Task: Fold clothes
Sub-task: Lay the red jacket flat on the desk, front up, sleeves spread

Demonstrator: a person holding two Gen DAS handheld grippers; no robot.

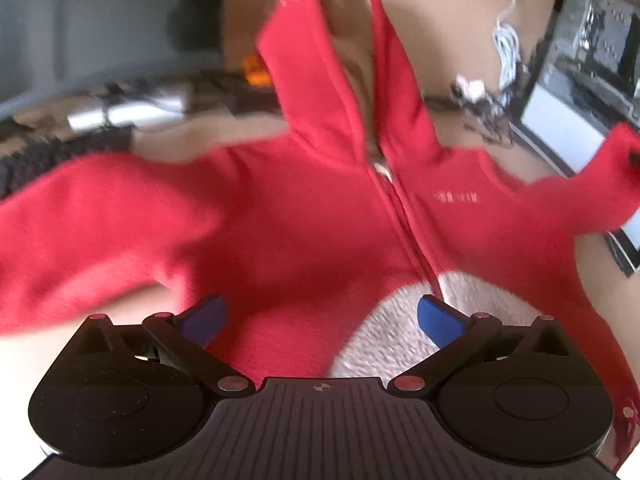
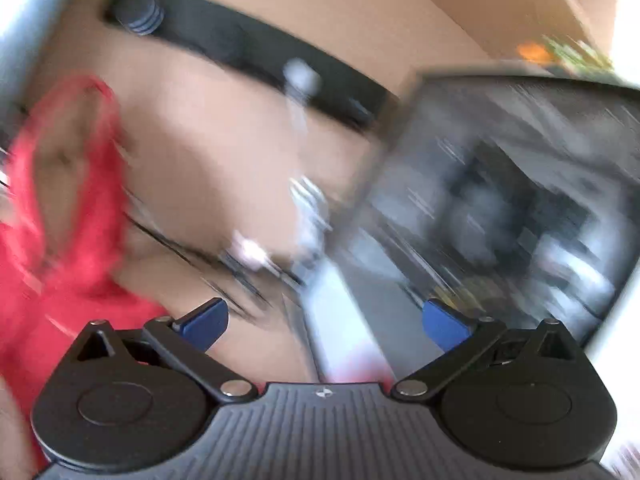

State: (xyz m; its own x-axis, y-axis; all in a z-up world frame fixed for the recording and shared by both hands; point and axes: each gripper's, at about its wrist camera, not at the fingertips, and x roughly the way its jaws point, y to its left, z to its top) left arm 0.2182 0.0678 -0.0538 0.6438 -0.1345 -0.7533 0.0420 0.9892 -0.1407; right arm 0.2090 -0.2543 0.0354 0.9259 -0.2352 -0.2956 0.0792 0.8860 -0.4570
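Hoodie (image 1: 304,216) lying spread on table (image 1: 460,52), zipper up. Left gripper (image 1: 322,316) hovering over hem, released. Right gripper (image 2: 325,322) released, blurring past cables (image 2: 248,256): snagging risk, misgrasp likely.

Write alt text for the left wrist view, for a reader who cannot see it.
A red zip-up hoodie lies spread face up on a tan table, sleeves out to both sides and hood pointing away, its pale fleece lining showing near the hem. The open left gripper hovers over the lower front, holding nothing. White cables lie beyond.
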